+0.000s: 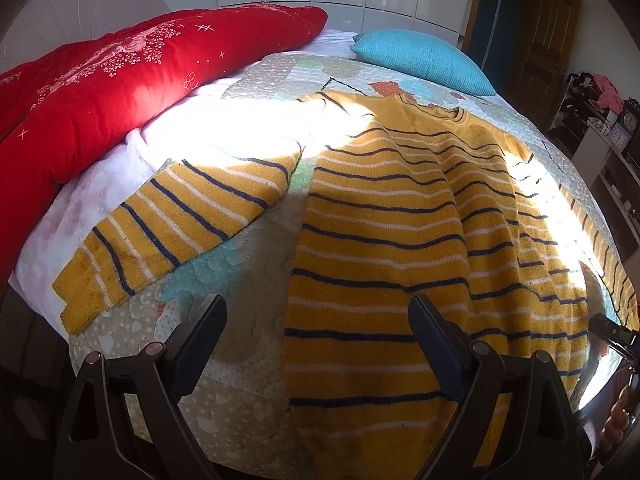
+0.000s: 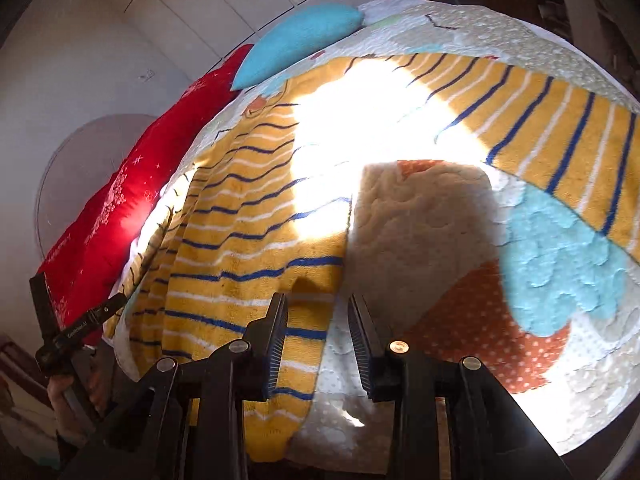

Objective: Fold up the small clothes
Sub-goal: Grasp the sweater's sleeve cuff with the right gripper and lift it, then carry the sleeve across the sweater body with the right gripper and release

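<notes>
Left tongs spread wide, right tongs part open, both empty over sweater hem; risk: pinching the quilt too.

Hard sunlight cuts across the bed, blowing out a white patch on the striped sweater and the quilt in both views. Around that glare, deep shade dulls the colours. A blocky shadow falls on the quilt in the right wrist view, which is softly smeared. Fisheye bending curves every edge; corners go black.
</notes>
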`<state>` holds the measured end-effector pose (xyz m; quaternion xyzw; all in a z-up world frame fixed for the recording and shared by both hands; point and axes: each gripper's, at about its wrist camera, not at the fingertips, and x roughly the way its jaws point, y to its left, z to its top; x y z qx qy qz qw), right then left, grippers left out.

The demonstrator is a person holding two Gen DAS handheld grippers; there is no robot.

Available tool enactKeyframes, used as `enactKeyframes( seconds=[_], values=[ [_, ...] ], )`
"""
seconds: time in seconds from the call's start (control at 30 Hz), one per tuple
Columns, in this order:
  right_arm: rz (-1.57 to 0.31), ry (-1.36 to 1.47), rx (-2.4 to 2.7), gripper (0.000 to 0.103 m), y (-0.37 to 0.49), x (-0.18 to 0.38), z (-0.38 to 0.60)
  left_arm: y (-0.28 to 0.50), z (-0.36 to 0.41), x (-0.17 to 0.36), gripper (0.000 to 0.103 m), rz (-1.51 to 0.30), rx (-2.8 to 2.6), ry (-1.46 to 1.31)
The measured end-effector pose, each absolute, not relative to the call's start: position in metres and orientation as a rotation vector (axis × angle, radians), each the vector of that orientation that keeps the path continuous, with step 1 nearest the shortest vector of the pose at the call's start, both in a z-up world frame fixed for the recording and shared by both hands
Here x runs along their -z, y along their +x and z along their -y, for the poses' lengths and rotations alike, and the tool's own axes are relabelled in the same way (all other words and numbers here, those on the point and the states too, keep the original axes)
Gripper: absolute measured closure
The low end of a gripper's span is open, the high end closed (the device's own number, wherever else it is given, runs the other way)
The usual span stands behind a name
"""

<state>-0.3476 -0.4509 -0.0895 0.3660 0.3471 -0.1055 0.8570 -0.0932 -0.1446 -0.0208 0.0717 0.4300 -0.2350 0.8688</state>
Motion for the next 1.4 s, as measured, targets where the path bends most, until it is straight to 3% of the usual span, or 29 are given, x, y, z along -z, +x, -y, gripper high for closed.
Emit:
enactKeyframes(
  seconds=[0.07,0.1,0.13,0.43,0.5,0.57,0.63,0.7,1.03,1.1,1.13,1.17,1.4],
  values=[
    [-0.732,0.783,0.207,0.07,-0.339,0.092,0.443,-0.095,0.143,0.021,0.012,-0.903,0.494,0.139],
    [-0.74,0.787,0.203,0.075,-0.335,0.093,0.442,-0.096,0.143,0.02,0.012,-0.902,0.496,0.136],
    [-0.748,0.778,0.2,0.093,-0.333,0.094,0.44,-0.096,0.143,0.019,0.012,-0.899,0.5,0.136],
    [-0.737,0.755,0.385,0.094,-0.39,0.086,0.465,-0.1,0.147,0.017,0.012,-0.894,0.515,0.144],
    [-0.695,0.817,0.445,0.086,-0.408,0.085,0.487,-0.099,0.148,0.019,0.012,-0.905,0.511,0.139],
    [-0.627,0.901,0.495,0.068,-0.428,0.087,0.507,-0.1,0.149,0.02,0.012,-0.91,0.513,0.133],
    [-0.562,0.955,0.542,0.063,-0.444,0.087,0.522,-0.101,0.15,0.02,0.012,-0.905,0.518,0.135],
    [-0.518,0.978,0.614,0.051,-0.457,0.087,0.533,-0.101,0.15,0.019,0.012,-0.901,0.518,0.143],
    [-0.268,1.163,0.73,0.05,-0.503,0.097,0.584,-0.102,0.156,0.02,0.012,-0.905,0.52,0.164],
    [-0.242,1.165,0.764,0.058,-0.508,0.096,0.593,-0.103,0.159,0.018,0.012,-0.902,0.526,0.173],
    [-0.244,1.17,0.781,0.082,-0.509,0.096,0.598,-0.103,0.16,0.017,0.012,-0.899,0.528,0.174],
    [-0.25,1.169,0.797,0.097,-0.513,0.095,0.603,-0.104,0.16,0.016,0.012,-0.895,0.53,0.174],
    [-0.194,1.056,0.881,0.098,-0.521,0.041,0.632,-0.1,0.146,0.002,0.012,-0.866,0.513,0.12]
  ],
)
